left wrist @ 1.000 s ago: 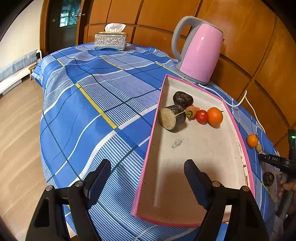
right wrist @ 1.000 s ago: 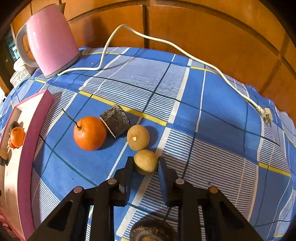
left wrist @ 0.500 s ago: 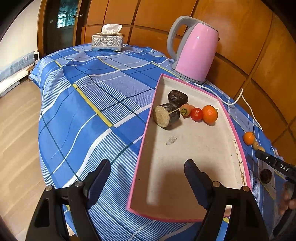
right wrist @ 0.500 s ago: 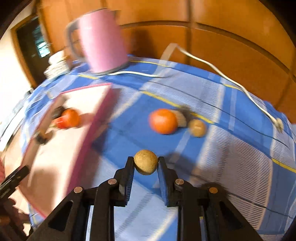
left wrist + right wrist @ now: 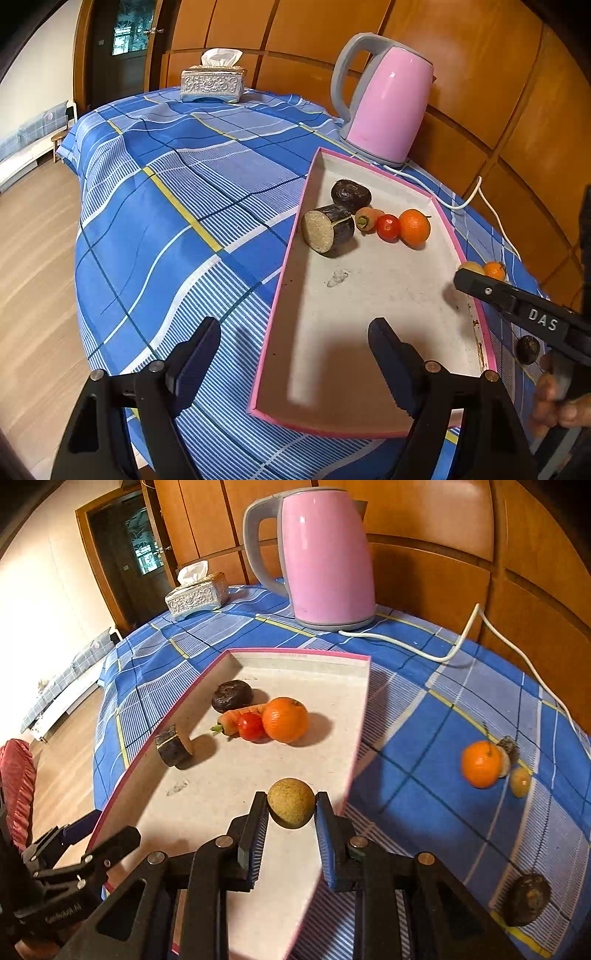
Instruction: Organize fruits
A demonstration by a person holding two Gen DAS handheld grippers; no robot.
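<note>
Right wrist view: the right gripper (image 5: 291, 806) has its fingers clamped on a small brown fruit (image 5: 291, 802) above the pink-rimmed tray (image 5: 360, 716), which already carries five pieces. The left gripper (image 5: 293, 356) gapes empty. Four pieces remain on the tabletop (image 5: 417, 760), including an orange (image 5: 480, 764).

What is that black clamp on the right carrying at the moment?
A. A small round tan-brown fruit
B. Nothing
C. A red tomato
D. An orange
A: the right gripper pinches a small tan-brown fruit above the pink-rimmed tray.
</note>
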